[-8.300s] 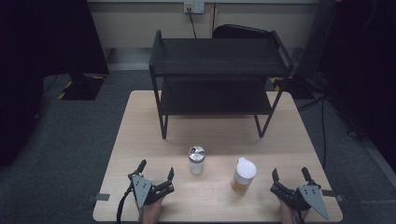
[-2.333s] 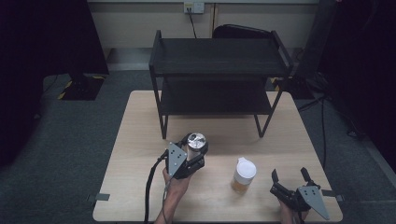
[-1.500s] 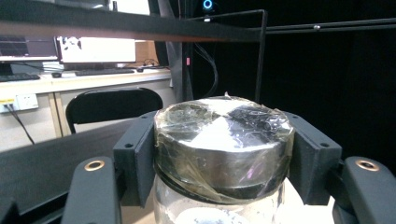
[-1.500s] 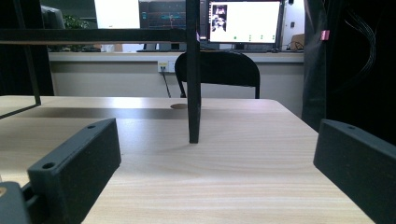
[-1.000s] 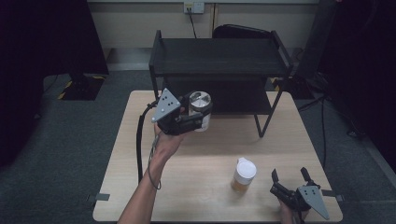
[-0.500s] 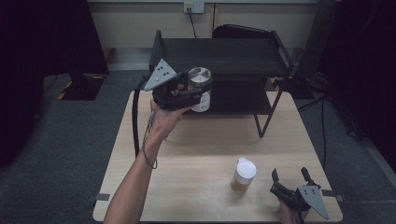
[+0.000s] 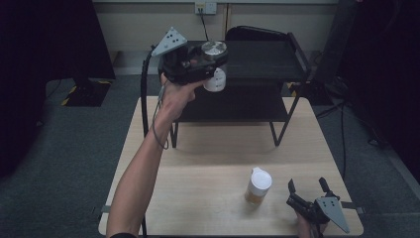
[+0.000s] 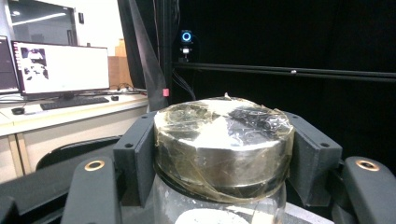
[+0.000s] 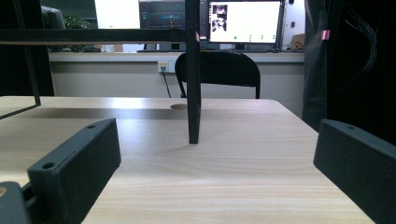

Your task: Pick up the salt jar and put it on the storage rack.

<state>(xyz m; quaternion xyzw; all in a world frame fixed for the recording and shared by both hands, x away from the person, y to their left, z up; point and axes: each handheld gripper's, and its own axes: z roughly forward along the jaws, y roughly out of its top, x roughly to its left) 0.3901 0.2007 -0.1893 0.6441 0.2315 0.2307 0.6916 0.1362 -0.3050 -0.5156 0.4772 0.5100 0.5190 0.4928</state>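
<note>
— How far along is it?

— By my reading, about midway. The left gripper (image 7: 214,69) is clamped on the metal-lidded jar (image 7: 215,67) and holds it in the air at the top shelf of the black rack (image 7: 267,59), over the shelf's left part. The jar is lifted but not yet set down, so what's left is to place it on a shelf and let go.

— And the other one?

— The right gripper (image 7: 308,191) rests at the near right corner of the table (image 7: 208,163), jaws apart with nothing between them. The white-capped bottle (image 7: 258,186) stands just beside it, untouched (possibly next in line, though that's a guess).

— Do the close views add anything?

— The left gripper view shows the grip itself: both pads pressed flat against the sides of the jar's lid (image 8: 224,140), which is wrapped in crinkled clear tape, with glass wall below. From above you couldn't tell that. The right gripper view looks low across the tabletop to one rack leg (image 9: 193,93) and confirms the gap between its jaws.

— Is the jar above the shelf or in front of it?

— Hard to say from above; the high view flattens the height, so I can't tell.
</note>
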